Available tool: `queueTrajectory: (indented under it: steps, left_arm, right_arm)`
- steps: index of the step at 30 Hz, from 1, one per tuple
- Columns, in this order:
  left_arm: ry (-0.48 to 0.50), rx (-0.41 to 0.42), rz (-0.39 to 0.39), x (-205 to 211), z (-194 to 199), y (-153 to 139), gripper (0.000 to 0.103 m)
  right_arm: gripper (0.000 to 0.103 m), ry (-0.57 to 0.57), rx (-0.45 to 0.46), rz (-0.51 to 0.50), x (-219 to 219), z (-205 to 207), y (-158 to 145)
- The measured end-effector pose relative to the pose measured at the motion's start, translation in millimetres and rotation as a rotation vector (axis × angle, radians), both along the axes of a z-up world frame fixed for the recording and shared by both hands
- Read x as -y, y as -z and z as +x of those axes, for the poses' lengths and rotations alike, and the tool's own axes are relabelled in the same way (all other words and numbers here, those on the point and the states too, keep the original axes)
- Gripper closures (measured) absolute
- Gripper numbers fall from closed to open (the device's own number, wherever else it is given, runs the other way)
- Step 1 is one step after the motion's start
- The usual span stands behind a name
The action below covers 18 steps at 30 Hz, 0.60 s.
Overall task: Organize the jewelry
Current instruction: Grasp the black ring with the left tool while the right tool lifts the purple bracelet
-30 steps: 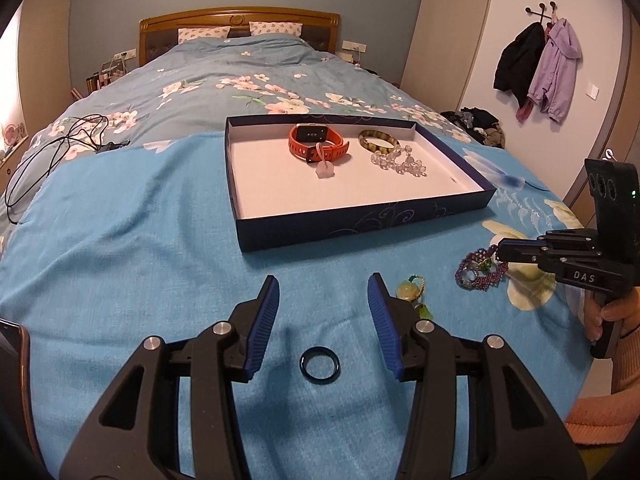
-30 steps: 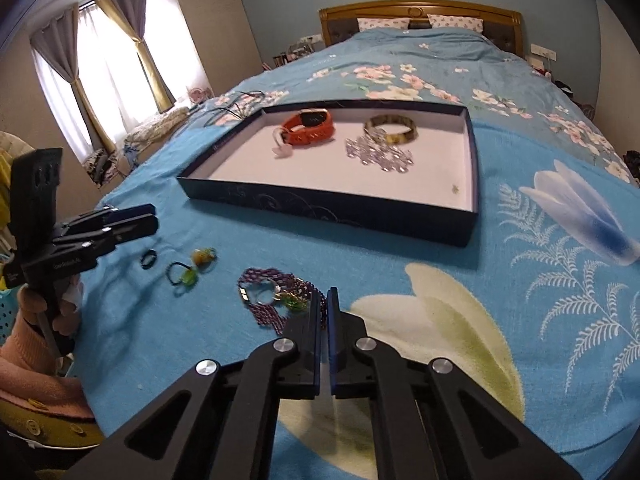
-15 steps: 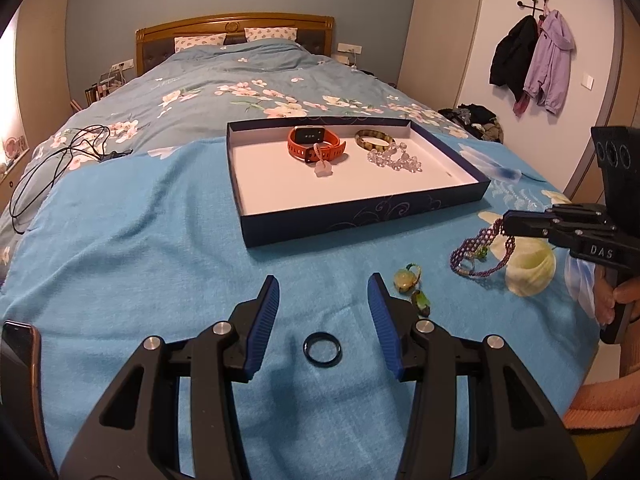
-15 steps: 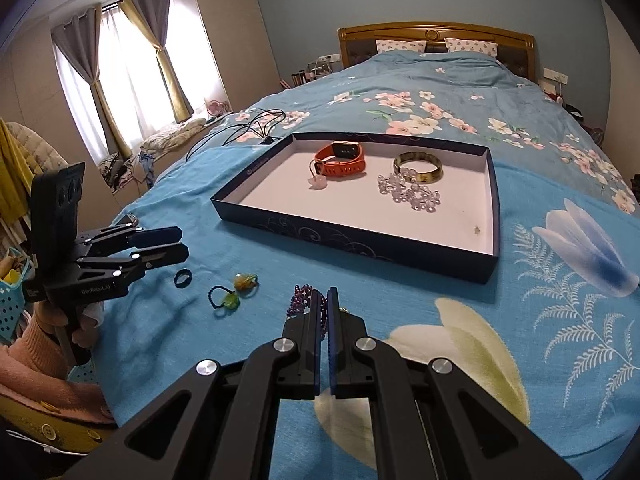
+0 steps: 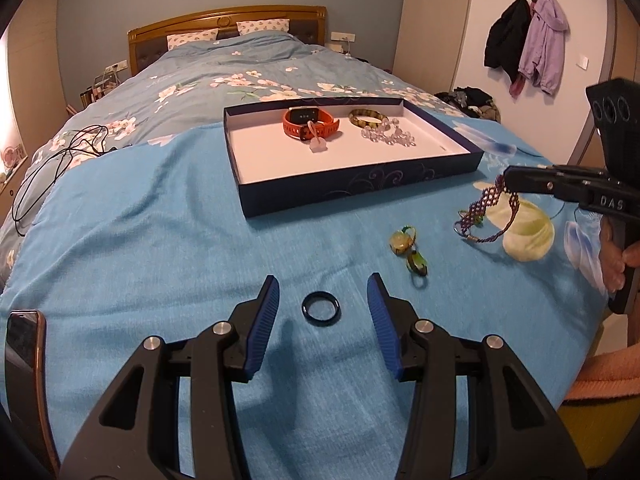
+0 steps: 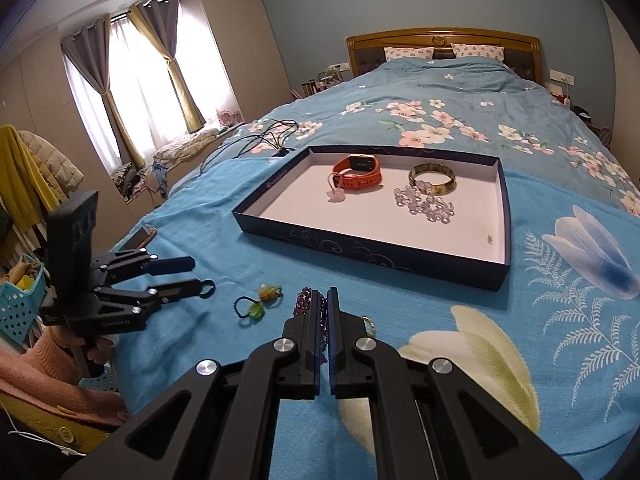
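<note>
A black ring lies on the blue bedcover between the fingers of my left gripper, which stands open; its pads do not touch the ring. My right gripper is shut on a purple beaded bracelet, which hangs from its tips above the bed. A yellow-green hair tie lies between the two grippers. The dark blue tray beyond holds an orange watch, a green bangle and clear beads. From the right wrist, the left gripper sits over the ring.
A phone lies at the bed's near left edge. Black cables trail on the quilt to the left of the tray. A blue basket stands beside the bed. Coats hang on the right wall.
The right gripper has risen and lifted the purple bracelet off the bedcover, so it now dangles. The left gripper and the ring have stayed put.
</note>
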<state>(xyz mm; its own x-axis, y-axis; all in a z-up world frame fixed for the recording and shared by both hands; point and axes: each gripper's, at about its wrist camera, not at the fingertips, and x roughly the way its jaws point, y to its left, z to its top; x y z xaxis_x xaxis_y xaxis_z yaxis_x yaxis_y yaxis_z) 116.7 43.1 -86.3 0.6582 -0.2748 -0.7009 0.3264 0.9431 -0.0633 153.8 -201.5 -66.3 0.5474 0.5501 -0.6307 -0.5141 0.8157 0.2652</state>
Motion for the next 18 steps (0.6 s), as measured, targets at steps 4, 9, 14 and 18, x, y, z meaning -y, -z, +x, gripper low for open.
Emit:
queueTrajectory:
  steps: [4,9,14,18]
  left_arm:
    - [0.006,-0.011,0.011,3,1,3,0.059]
    - [0.001,-0.044,0.027,3,7,11,0.061]
    - [0.007,-0.063,0.047,5,11,15,0.063]
    - [0.014,-0.071,0.041,4,11,16,0.063]
  right_arm:
    - [0.101,-0.008,-0.006,0.012,-1,-2,0]
    - [0.101,0.005,-0.033,0.014,3,0,6]
    - [0.101,0.022,-0.054,0.008,8,0,14]
    - [0.101,0.034,-0.064,0.012,12,0,18]
